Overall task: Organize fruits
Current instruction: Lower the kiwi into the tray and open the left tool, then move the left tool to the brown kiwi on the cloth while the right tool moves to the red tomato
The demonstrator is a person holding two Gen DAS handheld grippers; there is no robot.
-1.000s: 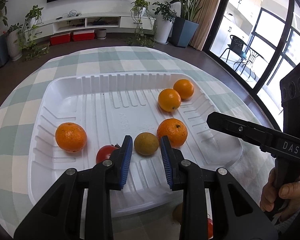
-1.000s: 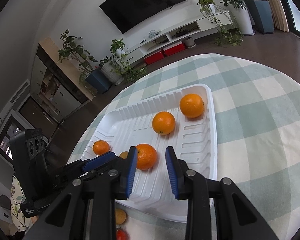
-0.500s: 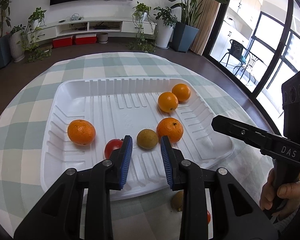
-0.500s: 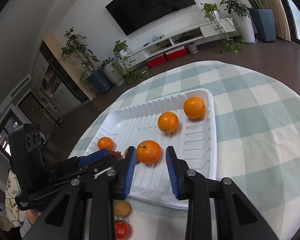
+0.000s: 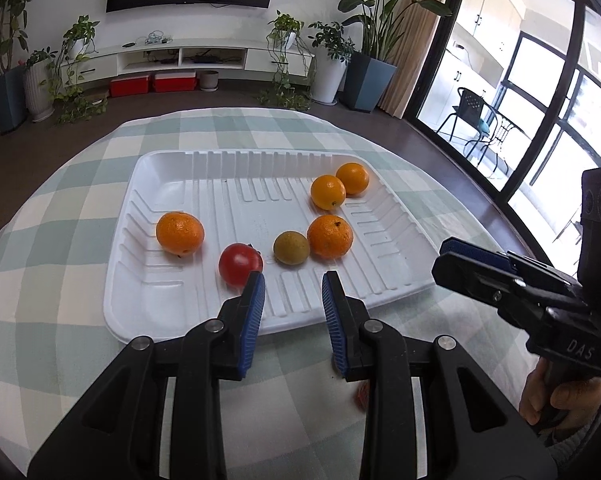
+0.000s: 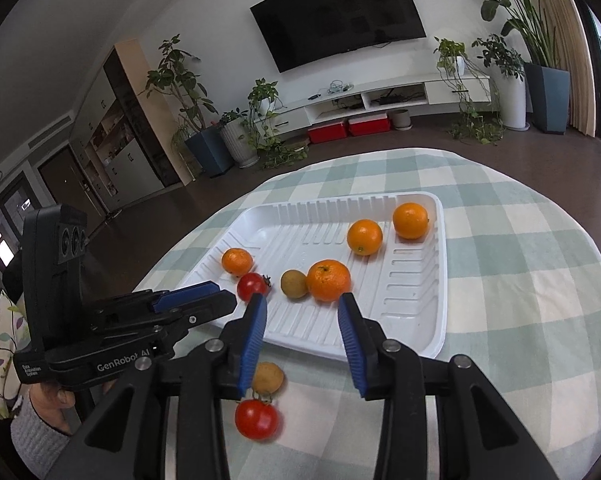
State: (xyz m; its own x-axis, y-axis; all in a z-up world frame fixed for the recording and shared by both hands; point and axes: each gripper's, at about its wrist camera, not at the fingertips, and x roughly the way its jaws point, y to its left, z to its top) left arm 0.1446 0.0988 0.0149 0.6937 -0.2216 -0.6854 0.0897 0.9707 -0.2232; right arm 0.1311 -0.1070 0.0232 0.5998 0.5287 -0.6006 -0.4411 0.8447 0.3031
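Note:
A white ribbed tray on the checked cloth holds several oranges, among them one at the left and one in the middle. It also holds a red tomato and a brownish-green fruit. On the cloth in front of the tray lie a second brown fruit and a second tomato. My left gripper hovers over the tray's near rim, its jaws narrowly apart and empty. My right gripper hangs beside it, jaws opening with nothing between them.
The round table's edge curves close on the near and right sides. Beyond it are dark floor, potted plants, a low TV shelf and glass doors. A person's hand grips the right gripper's handle.
Both grippers have drawn back from the tray and risen a little, so the loose fruit on the cloth shows fully. The right wrist has rolled level and its jaws have widened.

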